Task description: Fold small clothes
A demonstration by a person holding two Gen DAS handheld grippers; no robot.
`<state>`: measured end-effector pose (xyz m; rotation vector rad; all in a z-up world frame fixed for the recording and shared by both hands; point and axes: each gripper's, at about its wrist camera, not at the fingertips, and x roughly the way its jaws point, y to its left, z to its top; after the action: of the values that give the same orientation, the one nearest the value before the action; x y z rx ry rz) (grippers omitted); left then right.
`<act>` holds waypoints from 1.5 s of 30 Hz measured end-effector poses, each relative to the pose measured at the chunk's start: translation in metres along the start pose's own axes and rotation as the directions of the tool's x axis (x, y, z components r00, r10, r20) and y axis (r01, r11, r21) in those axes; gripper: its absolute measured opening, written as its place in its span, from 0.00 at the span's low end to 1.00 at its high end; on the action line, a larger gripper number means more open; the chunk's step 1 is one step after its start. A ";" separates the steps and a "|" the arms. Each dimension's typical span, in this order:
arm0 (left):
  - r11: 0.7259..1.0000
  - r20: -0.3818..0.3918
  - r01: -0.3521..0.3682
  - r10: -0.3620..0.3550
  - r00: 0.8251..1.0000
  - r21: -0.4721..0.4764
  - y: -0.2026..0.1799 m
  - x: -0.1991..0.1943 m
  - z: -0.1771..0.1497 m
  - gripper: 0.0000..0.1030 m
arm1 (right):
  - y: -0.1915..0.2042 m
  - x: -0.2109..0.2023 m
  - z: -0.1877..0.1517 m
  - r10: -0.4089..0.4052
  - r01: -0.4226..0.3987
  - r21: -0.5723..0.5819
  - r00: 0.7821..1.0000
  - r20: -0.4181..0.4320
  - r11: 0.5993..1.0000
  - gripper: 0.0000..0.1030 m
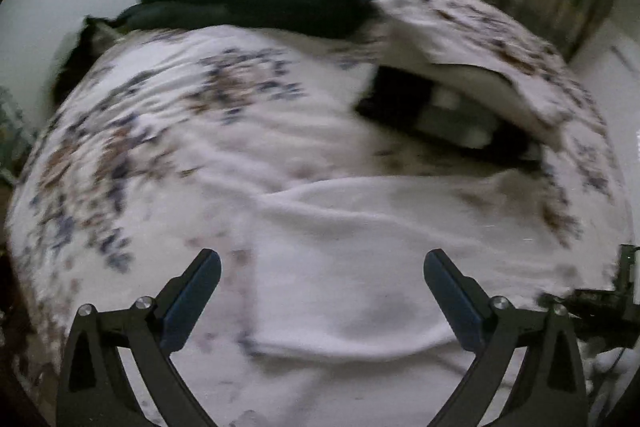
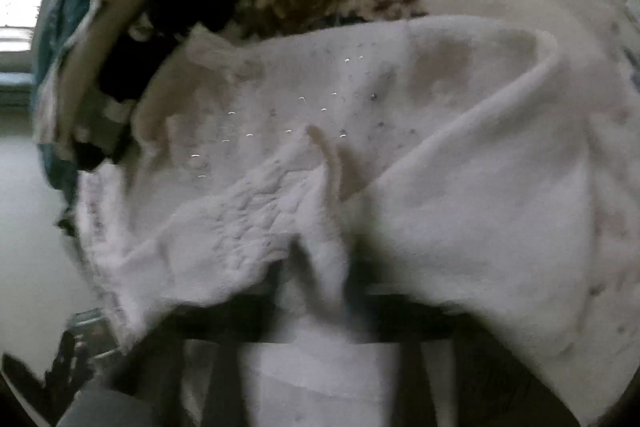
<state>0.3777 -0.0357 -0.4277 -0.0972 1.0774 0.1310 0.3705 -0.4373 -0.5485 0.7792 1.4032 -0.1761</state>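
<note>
**Mid-fold, one edge lifted**

We are partway through a fold. Our right gripper (image 2: 320,291) has its fingers clenched on a bunched edge of the white garment (image 2: 460,195), drawing it up off the bed (image 1: 168,131). Our left gripper (image 1: 322,291) hovers above the garment with fingers released. Next, we judge, the held edge must carry across and lie flat. The cloth looks soft, rumpled, faintly speckled.
</note>
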 end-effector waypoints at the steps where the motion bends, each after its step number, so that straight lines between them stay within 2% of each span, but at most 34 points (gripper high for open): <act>1: 1.000 -0.002 -0.023 0.023 1.000 -0.014 0.008 0.000 0.000 1.00 | 0.004 -0.014 -0.005 -0.017 0.019 -0.022 0.998 0.067 1.000 0.10; 2: 0.999 0.001 -0.040 0.040 0.999 -0.027 0.015 -0.003 0.000 1.00 | 0.006 -0.025 -0.008 -0.030 0.035 -0.044 0.994 0.102 0.998 0.05; 4: 0.996 0.016 -0.072 0.073 0.997 -0.054 0.025 -0.008 0.004 1.00 | 0.007 -0.052 -0.016 -0.055 0.069 -0.082 0.985 0.163 0.994 0.05; 6: 0.995 0.042 -0.064 0.068 0.997 -0.082 0.030 -0.014 0.011 1.00 | -0.003 -0.077 -0.020 -0.086 0.106 -0.090 0.976 0.201 0.990 0.05; 8: 0.992 0.062 -0.031 0.038 0.997 -0.121 0.033 -0.012 0.021 1.00 | -0.023 -0.096 -0.021 -0.130 0.149 -0.076 0.969 0.210 0.986 0.05; 10: 0.988 0.067 0.030 -0.020 0.998 -0.153 0.032 -0.008 0.031 1.00 | -0.050 -0.106 -0.018 -0.170 0.183 -0.048 0.966 0.194 0.982 0.05; 12: 0.985 0.039 0.073 -0.067 0.997 -0.154 0.025 0.002 0.039 1.00 | -0.074 -0.106 -0.013 -0.198 0.205 -0.022 0.966 0.164 0.979 0.05; 14: 0.989 0.002 0.073 -0.073 0.997 -0.129 0.013 0.017 0.042 1.00 | -0.096 -0.098 -0.009 -0.189 0.188 0.013 0.976 0.109 0.982 0.05; 15: 0.993 -0.018 0.052 -0.055 0.998 -0.105 0.005 0.025 0.041 1.00 | -0.104 -0.094 -0.008 -0.189 0.187 0.024 0.977 0.095 0.982 0.05; 17: 0.999 -0.068 0.034 -0.037 0.997 -0.043 -0.010 0.046 0.038 1.00 | -0.110 -0.082 -0.006 -0.218 0.218 0.006 0.973 0.079 0.976 0.05; 21: 0.994 -0.152 -0.048 0.063 0.986 0.100 -0.033 0.089 0.021 1.00 | -0.114 -0.072 -0.007 -0.246 0.247 -0.007 0.967 0.067 0.969 0.05; 22: 0.991 -0.165 -0.061 0.080 0.983 0.119 -0.035 0.096 0.017 1.00 | -0.113 -0.069 -0.007 -0.256 0.257 -0.016 0.965 0.051 0.966 0.07; 24: 0.985 -0.190 -0.073 0.102 0.976 0.156 -0.038 0.111 0.009 1.00 | -0.112 -0.070 -0.007 -0.297 0.299 -0.036 0.954 0.038 0.954 0.19; 25: 0.982 -0.204 -0.080 0.114 0.972 0.170 -0.039 0.118 0.005 1.00 | -0.109 -0.077 -0.009 -0.328 0.332 -0.043 0.941 0.079 0.942 0.23; 26: 0.982 -0.210 -0.077 0.113 0.971 0.174 -0.039 0.122 0.002 1.00 | -0.105 -0.084 -0.011 -0.348 0.355 -0.047 0.930 0.116 0.934 0.34; 27: 0.982 -0.216 -0.073 0.110 0.970 0.174 -0.039 0.125 -0.001 1.00 | -0.099 -0.090 -0.013 -0.351 0.364 -0.055 0.923 0.158 0.930 0.41; 28: 0.984 -0.223 -0.062 0.099 0.970 0.166 -0.037 0.130 -0.004 1.00 | -0.094 -0.096 -0.016 -0.331 0.349 -0.068 0.924 0.192 0.935 0.43; 31: 0.989 -0.242 -0.034 0.069 0.968 0.146 -0.034 0.137 -0.011 1.00 | -0.076 -0.091 -0.023 -0.260 0.290 -0.128 0.943 0.206 0.948 0.45; 34: 0.990 -0.237 0.004 0.029 0.971 0.139 -0.031 0.144 -0.015 1.00 | -0.065 -0.053 -0.021 -0.280 0.294 -0.133 0.953 0.117 0.947 0.45; 37: 0.989 -0.224 0.032 0.002 0.975 0.147 -0.031 0.152 -0.018 1.00 | -0.062 -0.034 -0.017 -0.321 0.329 -0.132 0.944 0.079 0.935 0.45; 39: 0.990 -0.214 0.053 -0.024 0.976 0.134 -0.029 0.156 -0.019 1.00 | -0.061 -0.038 -0.015 -0.323 0.330 -0.126 0.943 0.072 0.935 0.45; 43: 0.991 -0.196 0.112 -0.096 0.976 0.075 -0.019 0.162 -0.020 1.00 | -0.064 -0.073 -0.011 -0.285 0.293 -0.108 0.955 0.079 0.950 0.45; 45: 0.991 -0.214 0.116 -0.099 0.972 0.066 -0.015 0.159 -0.016 1.00 | -0.070 -0.092 -0.013 -0.268 0.275 -0.104 0.960 0.081 0.956 0.54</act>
<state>0.4404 -0.0436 -0.5756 -0.1006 1.2845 -0.0201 0.3034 -0.5119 -0.4901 0.4791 1.4406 -0.3291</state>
